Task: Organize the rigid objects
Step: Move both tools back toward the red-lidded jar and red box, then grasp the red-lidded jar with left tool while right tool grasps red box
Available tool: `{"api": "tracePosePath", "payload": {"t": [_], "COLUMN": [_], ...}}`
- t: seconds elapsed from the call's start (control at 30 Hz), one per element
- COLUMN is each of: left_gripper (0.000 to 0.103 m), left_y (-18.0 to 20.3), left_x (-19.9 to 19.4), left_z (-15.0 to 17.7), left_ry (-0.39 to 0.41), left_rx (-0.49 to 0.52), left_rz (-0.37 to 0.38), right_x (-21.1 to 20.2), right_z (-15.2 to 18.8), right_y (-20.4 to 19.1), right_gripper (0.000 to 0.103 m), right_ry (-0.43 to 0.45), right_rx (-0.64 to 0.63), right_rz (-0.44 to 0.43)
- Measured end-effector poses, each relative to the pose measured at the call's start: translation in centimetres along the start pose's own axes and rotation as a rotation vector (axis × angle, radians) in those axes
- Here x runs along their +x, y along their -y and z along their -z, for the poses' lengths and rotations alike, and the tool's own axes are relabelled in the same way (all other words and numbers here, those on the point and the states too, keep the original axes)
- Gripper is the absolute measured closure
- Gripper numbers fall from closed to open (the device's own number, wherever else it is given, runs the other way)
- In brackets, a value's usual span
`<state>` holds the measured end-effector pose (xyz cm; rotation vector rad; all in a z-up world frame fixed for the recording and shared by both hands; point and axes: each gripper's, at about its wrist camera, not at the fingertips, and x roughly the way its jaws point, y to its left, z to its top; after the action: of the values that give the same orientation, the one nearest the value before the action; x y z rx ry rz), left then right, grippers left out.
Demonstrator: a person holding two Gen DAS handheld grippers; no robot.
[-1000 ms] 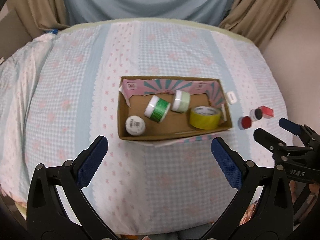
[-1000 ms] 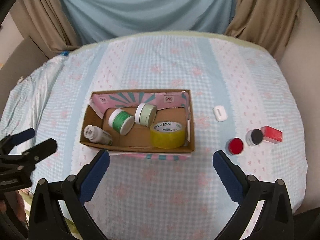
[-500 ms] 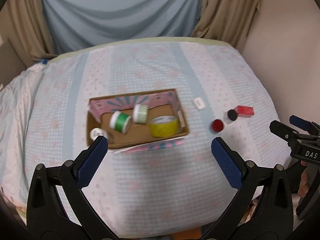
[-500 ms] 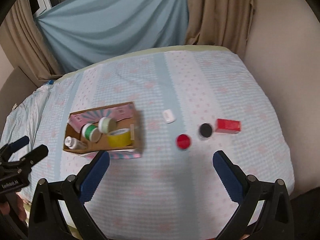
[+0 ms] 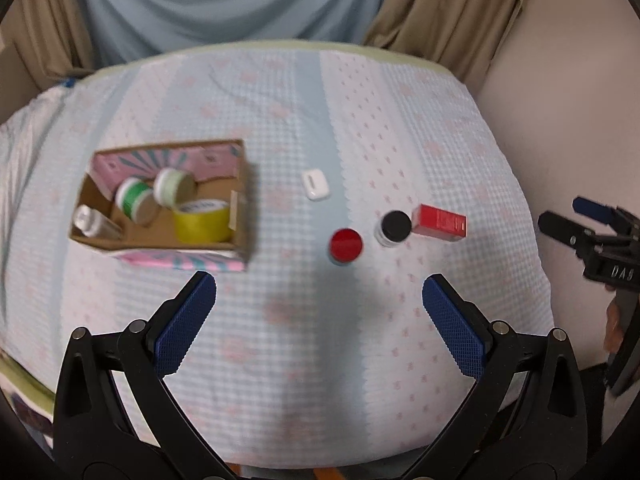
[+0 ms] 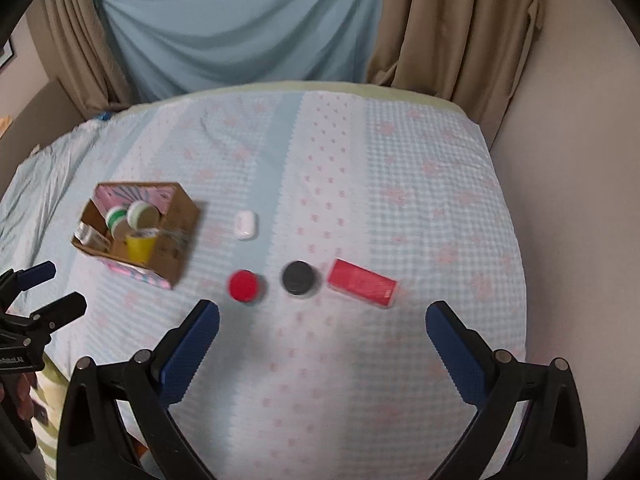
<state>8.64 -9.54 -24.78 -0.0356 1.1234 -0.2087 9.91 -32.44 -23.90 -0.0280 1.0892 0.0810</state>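
Note:
An open cardboard box (image 5: pixel 239 184) (image 6: pixel 176 236) sits on the left of the cloth-covered table and holds a yellow tape roll (image 5: pixel 202 220), a green-banded jar (image 5: pixel 136 200), a pale green jar (image 5: pixel 173 186) and a white bottle (image 5: pixel 90 222). Loose on the cloth to its right lie a white case (image 5: pixel 316 185) (image 6: pixel 246 224), a red-lidded jar (image 5: pixel 346 245) (image 6: pixel 244 285), a black-lidded jar (image 5: pixel 394 227) (image 6: pixel 298 279) and a red box (image 5: pixel 439 222) (image 6: pixel 362 282). My left gripper (image 5: pixel 319 304) is open and empty, above the near table. My right gripper (image 6: pixel 322 332) is open and empty, short of the jars.
The table carries a blue and pink checked cloth (image 5: pixel 320 120). Blue and tan curtains (image 6: pixel 248 32) hang behind it. A beige wall (image 6: pixel 580 200) stands at the right. Each gripper appears at the edge of the other's view.
Both views have swung to the right and pulled back. The box has shifted to the left of frame and the loose jars and red box now lie ahead of both grippers.

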Motion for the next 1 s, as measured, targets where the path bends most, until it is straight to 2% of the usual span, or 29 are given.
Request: {"api": "tracePosePath", "payload": {"t": [0.13, 0.27, 0.53, 0.63, 0.73, 0.8, 0.93, 1.0], "left_gripper": [0.0, 0.0, 0.0, 0.001, 0.008, 0.01, 0.011, 0.012], "left_y": [2.3, 3.5, 3.6, 3.5, 3.5, 3.7, 4.2, 4.2], "left_x": [4.2, 9.1, 18.7, 21.5, 23.8, 24.8, 26.6, 27.1], "left_z": [0.5, 1.1, 1.5, 1.4, 1.1, 0.9, 0.5, 0.3], "left_ry": [-0.046, -0.091, -0.158, -0.17, -0.181, -0.189, -0.202, -0.203], "left_rx": [0.022, 0.047, 0.036, 0.03, 0.026, 0.03, 0.046, 0.046], "left_rz": [-0.014, -0.01, -0.047, -0.052, -0.048, -0.047, -0.044, -0.041], "right_x": [3.2, 7.6, 15.6, 18.3, 20.6, 22.1, 24.2, 25.2], "right_z": [-0.2, -0.6, -0.8, -0.4, 0.0, 0.2, 0.8, 1.0], "right_y": [2.6, 4.1, 3.8, 3.4, 3.0, 2.6, 1.9, 1.8], "right_gripper": [0.0, 0.0, 0.001, 0.005, 0.011, 0.018, 0.019, 0.024], "right_ry": [-0.043, -0.099, -0.199, -0.248, -0.289, -0.322, -0.356, -0.376], "right_rx": [-0.092, -0.193, -0.474, -0.557, -0.63, -0.684, -0.798, -0.845], "right_rz": [-0.004, -0.047, -0.063, -0.061, -0.063, -0.064, -0.046, -0.044]}}
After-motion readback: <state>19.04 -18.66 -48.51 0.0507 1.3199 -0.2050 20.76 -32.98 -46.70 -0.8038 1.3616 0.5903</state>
